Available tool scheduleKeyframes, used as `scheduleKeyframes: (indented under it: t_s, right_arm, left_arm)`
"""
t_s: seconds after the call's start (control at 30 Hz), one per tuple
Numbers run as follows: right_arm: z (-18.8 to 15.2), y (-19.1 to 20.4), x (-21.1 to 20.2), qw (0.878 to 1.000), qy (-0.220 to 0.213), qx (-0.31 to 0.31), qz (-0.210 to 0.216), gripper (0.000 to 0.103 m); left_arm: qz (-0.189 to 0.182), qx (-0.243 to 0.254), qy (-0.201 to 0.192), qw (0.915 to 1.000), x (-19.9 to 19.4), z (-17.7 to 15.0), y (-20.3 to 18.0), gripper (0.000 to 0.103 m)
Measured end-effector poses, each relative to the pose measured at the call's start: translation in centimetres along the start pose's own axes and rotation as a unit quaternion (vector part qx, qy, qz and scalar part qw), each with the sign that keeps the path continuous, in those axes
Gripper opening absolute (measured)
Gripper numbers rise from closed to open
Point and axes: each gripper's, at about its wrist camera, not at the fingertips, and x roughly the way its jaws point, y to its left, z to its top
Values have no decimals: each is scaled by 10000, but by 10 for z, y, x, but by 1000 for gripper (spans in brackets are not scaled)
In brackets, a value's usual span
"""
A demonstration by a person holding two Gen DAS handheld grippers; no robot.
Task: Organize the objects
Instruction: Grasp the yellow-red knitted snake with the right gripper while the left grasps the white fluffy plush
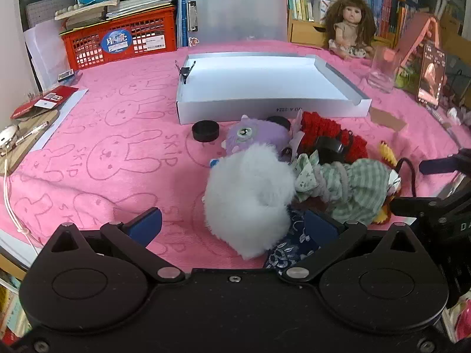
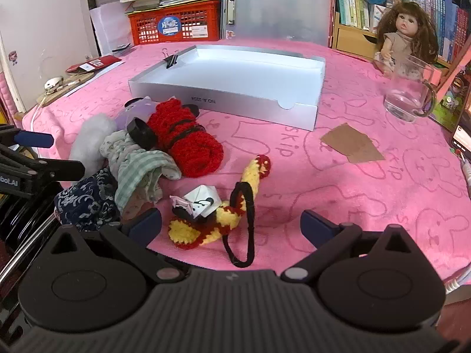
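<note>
Here the left gripper [image 1: 234,226] is spread wide around a white fluffy toy [image 1: 250,200] lying on the pink surface [image 1: 103,161], gripping nothing. The right gripper [image 2: 231,223] is likewise parted, with the yellow-and-red crocheted toy [image 2: 226,214] just ahead between its fingers, long axis running diagonally toward the white box [image 2: 229,79] beyond.

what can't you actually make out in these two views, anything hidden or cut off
- Purple plush: its lower half is hidden behind the white fluffy ball in the left wrist view.
- Second black cap: mostly hidden behind the plush there.
- Navy floral cloth: partly under the green checked cloth in the right wrist view, so its shape is unclear.
- Phone: cut off by the right edge.
- White box: its label print is too small to read.
</note>
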Motion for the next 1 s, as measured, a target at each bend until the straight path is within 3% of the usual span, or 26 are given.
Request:
scheduleKeyframes:
  t_s: [0.17,0.33,0.47,0.6,0.83,0.93,1.0]
  right_arm:
    - [1,3,1,10000,23,-76,-1,103]
    - [5,4,5,9999,103,-31,12,94]
    - [7,5,9,9998,187,-20,-26,84]
    - [7,8,11,9996,247,-75,-84,73]
    - [9,12,12,9996,200,-177,-25,65]
    - [10,12,10,9997,152,-167,-5,53]
    - [12,12,12,9995,203,-164,-150,37]
  left_arm:
    - [-75,101,-34,9999,2,-3,0,103]
    - [-250,-129,-80,9996,2,-1,7,103]
    - [-245,-128,-76,9996,4,2,9,95]
    - [-206,-83,-19,9998,9,2,8,78]
    - [-239,-145,-38,9996,17,4,4,77]
    - [-111,-211,-7,9997,22,7,3,78]
    - [-103,-250,-6,9996,26,8,3,78]
